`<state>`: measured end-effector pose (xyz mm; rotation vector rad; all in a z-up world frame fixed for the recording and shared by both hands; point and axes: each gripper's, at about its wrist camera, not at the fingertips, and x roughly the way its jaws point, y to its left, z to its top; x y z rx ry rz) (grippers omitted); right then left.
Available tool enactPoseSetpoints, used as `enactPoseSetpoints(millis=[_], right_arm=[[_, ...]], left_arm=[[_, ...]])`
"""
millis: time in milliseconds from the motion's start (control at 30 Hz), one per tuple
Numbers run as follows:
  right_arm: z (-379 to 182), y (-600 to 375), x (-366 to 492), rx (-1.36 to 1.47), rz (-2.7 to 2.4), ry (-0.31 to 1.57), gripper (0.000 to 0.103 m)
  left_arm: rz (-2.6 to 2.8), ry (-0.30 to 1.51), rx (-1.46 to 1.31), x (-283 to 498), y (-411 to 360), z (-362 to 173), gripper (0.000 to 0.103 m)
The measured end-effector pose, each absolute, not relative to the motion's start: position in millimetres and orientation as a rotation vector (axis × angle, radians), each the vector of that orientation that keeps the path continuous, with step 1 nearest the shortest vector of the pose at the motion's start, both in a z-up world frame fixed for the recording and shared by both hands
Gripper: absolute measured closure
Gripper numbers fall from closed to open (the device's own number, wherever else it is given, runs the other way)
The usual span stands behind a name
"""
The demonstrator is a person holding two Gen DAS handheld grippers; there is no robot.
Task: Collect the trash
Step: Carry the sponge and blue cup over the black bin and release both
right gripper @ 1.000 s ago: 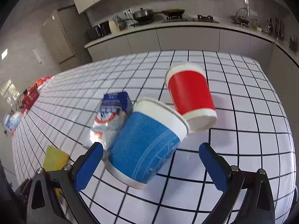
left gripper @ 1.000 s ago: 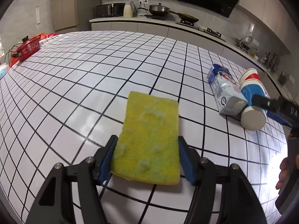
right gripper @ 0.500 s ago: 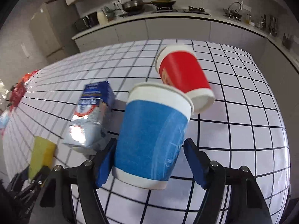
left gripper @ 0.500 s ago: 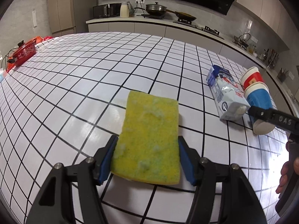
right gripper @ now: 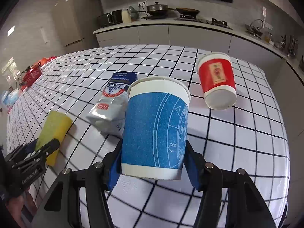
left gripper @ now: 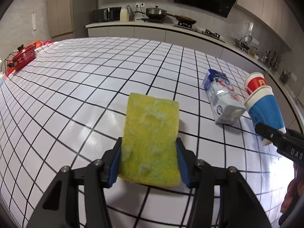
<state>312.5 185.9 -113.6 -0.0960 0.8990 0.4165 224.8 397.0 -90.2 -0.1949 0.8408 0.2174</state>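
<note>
A yellow sponge lies on the white gridded table. My left gripper is closing on it, and the blue pads press its two long sides. My right gripper is also closing; its pads grip a blue paper cup near the base, rim pointing away. A red paper cup lies on its side to the right beyond it. A crumpled blue-and-white packet lies left of the blue cup. In the left wrist view the packet and both cups sit at the right.
A red appliance with a cord sits at the table's far left edge. A kitchen counter with pots and a stove runs behind the table. The table's right edge is close to the red cup.
The right jaws went from wide apart to gripping the blue cup, which swung from lying tilted to pointing straight away. The left jaws narrowed and now pinch the sponge's sides.
</note>
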Motion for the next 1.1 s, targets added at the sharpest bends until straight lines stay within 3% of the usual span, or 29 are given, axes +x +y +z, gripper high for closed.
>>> enactPoseSetpoints(millis=[667,1100], right_arm=[[-89,75,291,-0.097,0.349,0.817,0.043],[-66,-1,220,-0.093,0.352,0.788,0.043]], left_arm=[[0.216,0.795,-0.191,202,351,-81,0.050],[0.129,0.744,-0.146,161,268,-49,0.050]])
